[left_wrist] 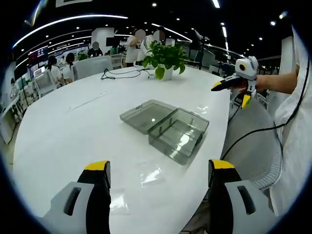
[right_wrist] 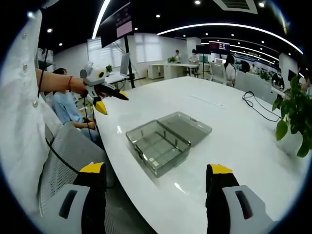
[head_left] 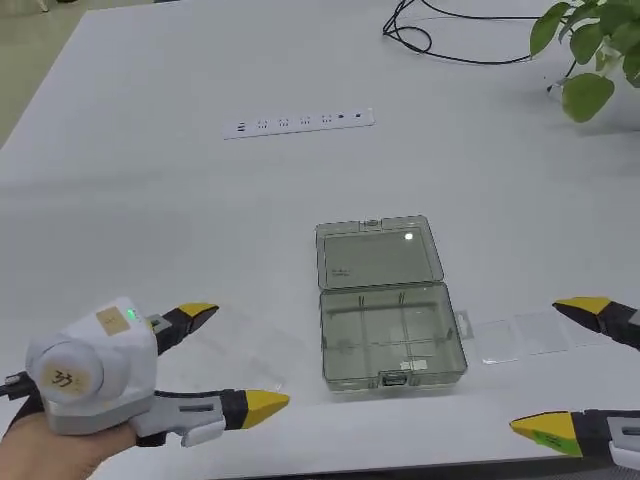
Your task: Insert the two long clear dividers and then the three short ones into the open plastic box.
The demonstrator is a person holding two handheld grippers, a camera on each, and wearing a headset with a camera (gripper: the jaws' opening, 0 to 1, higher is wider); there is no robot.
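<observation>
On the near middle of the white table (head_left: 150, 200) lies the box (head_left: 392, 335), open, with its lid (head_left: 378, 252) folded back flat on the far side and joined to the base at the hinge. Faint straight lines cross the base; I cannot tell whether they are seated parts or moulded slots. Flat clear dividers (head_left: 525, 338) lie on the table just right of the box, apart from its wall. In the left gripper view, two more clear sheets (left_wrist: 151, 174) lie flat on the table on the other side of the box, between it and my jaws.

My left gripper (head_left: 235, 358) hovers left of the box and well apart from it, its yellow-tipped fingers spread wide and holding nothing. My right gripper (head_left: 560, 367) hovers right of the box; its fingers are likewise spread and empty, with the far tip just beside the outer edge of the dividers. Both grippers point inward toward the box from opposite sides.

Farther across the table, a white power strip (head_left: 298, 123) is set flat in the surface. Beyond it, at the far right, a black cable (head_left: 440, 45) loops on the table, and a leafy plant (head_left: 590, 50) stands at the corner.
</observation>
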